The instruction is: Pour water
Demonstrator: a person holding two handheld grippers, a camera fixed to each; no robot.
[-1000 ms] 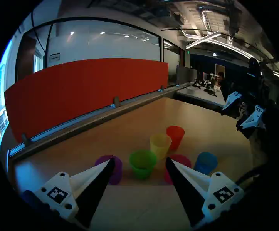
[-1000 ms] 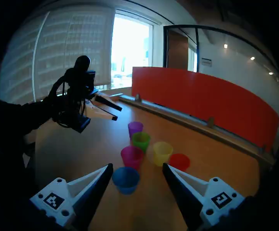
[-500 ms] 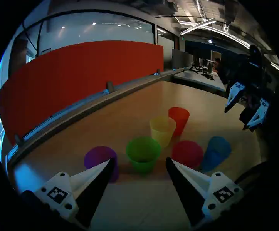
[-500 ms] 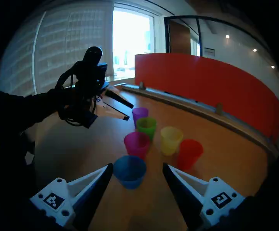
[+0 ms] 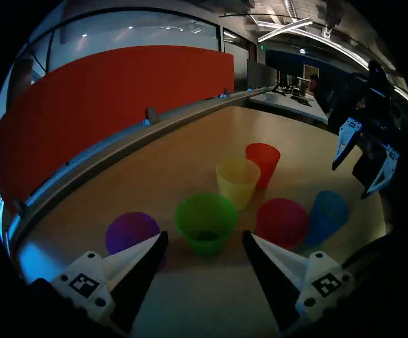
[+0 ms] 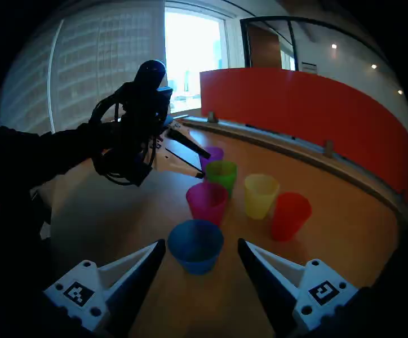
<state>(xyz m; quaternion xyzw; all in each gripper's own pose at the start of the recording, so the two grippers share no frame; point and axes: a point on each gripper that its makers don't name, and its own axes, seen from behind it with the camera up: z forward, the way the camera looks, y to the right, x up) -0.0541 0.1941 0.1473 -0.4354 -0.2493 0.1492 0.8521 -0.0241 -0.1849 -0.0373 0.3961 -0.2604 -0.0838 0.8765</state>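
Note:
Several plastic cups stand close together on a wooden table (image 5: 193,146). In the left gripper view my left gripper (image 5: 203,243) is open, and the green cup (image 5: 205,222) sits just beyond the gap between its fingers. A purple cup (image 5: 131,232) stands to the left, a yellow cup (image 5: 238,181), a red cup (image 5: 263,163), a pink cup (image 5: 282,222) and a blue cup (image 5: 328,215) farther right. In the right gripper view my right gripper (image 6: 200,250) is open, the blue cup (image 6: 195,245) standing just ahead of its fingers. The left gripper (image 6: 195,162) hangs over the purple cup (image 6: 212,156) there.
A red partition (image 5: 108,101) with a metal rail runs along the table's far edge. The right gripper (image 5: 367,158) hangs at the right of the left gripper view. A dark sleeve (image 6: 40,158) holds the left gripper. Bright windows (image 6: 195,56) lie behind; desks stand in the distance.
Both grippers have moved closer to the cups, which look larger now. The left gripper has come down toward the green and purple cups. Both stay open.

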